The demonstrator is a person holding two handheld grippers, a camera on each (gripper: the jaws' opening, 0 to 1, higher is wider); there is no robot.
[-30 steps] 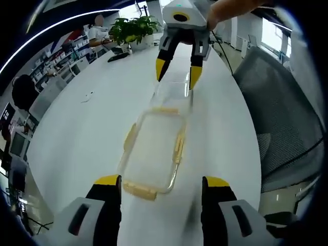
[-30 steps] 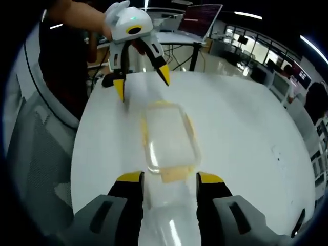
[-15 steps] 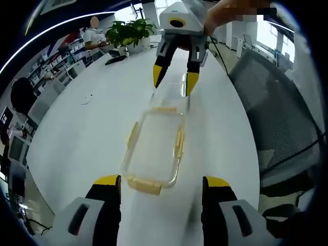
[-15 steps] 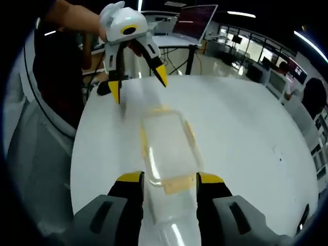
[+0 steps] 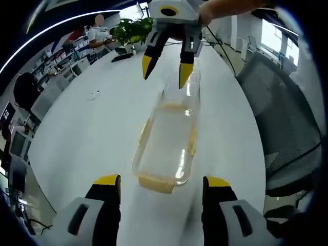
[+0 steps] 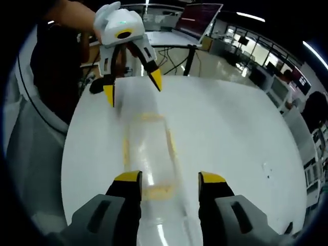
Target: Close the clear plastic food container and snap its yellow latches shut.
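Note:
The clear plastic container (image 5: 166,141) lies lengthwise on the white table (image 5: 92,133) between the two grippers, with yellow latches (image 5: 156,183) at its ends and sides. A clear piece (image 5: 189,89), seemingly the lid, extends from its far end. My left gripper (image 5: 162,182) is open just short of the near latch. My right gripper (image 5: 165,72) hangs open above the far end. In the right gripper view, the right gripper (image 6: 169,178) straddles the near end of the container (image 6: 148,154) without touching it. The left gripper (image 6: 132,87) stands open beyond it.
A potted plant (image 5: 130,28) and a dark object (image 5: 121,56) sit at the table's far end, with small bits (image 5: 94,94) on the left. A grey mesh chair (image 5: 287,102) stands beside the table. A person's arm (image 6: 72,10) holds the left gripper.
In the left gripper view the right gripper now sits higher and further left, off the container's far end. The right gripper view has closed in over the container. Both grippers stay open.

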